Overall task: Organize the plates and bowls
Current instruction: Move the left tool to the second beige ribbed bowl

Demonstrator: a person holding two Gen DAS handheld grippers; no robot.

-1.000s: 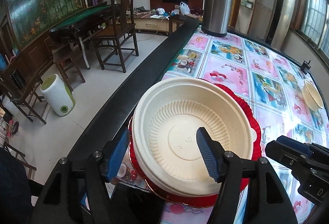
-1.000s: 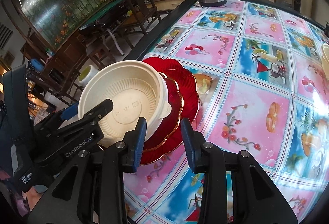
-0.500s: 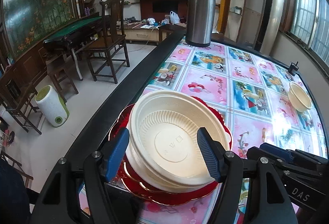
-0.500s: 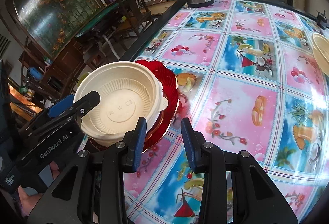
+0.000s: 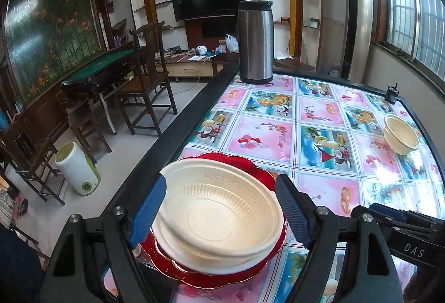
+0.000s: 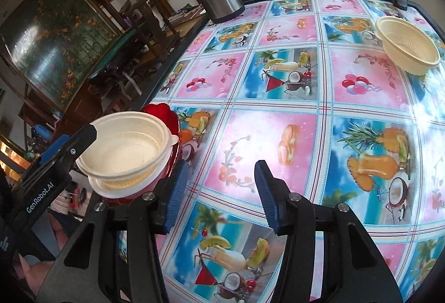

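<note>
A cream bowl (image 5: 219,208) sits tilted on another cream bowl, on red scalloped plates (image 5: 222,275), near the table's left edge. My left gripper (image 5: 222,215) is open, its blue fingers on either side of the top bowl's rim, not pressing it. The stack also shows in the right wrist view (image 6: 125,147). My right gripper (image 6: 219,189) is open and empty above the tablecloth, to the right of the stack. A second pair of nested cream bowls (image 6: 406,48) stands at the far right of the table, also in the left wrist view (image 5: 400,136).
A steel thermos jug (image 5: 256,38) stands at the table's far left corner. The table has a black raised rim (image 5: 180,136) and a glossy patterned cloth (image 6: 278,108). A small black object (image 5: 392,94) sits at the far right corner. Chairs and a white bin stand on the floor to the left.
Both grippers have pulled back and up from the stack. The right gripper has opened wider and turned toward the table's middle. The top bowl now sits tilted on the stack.
</note>
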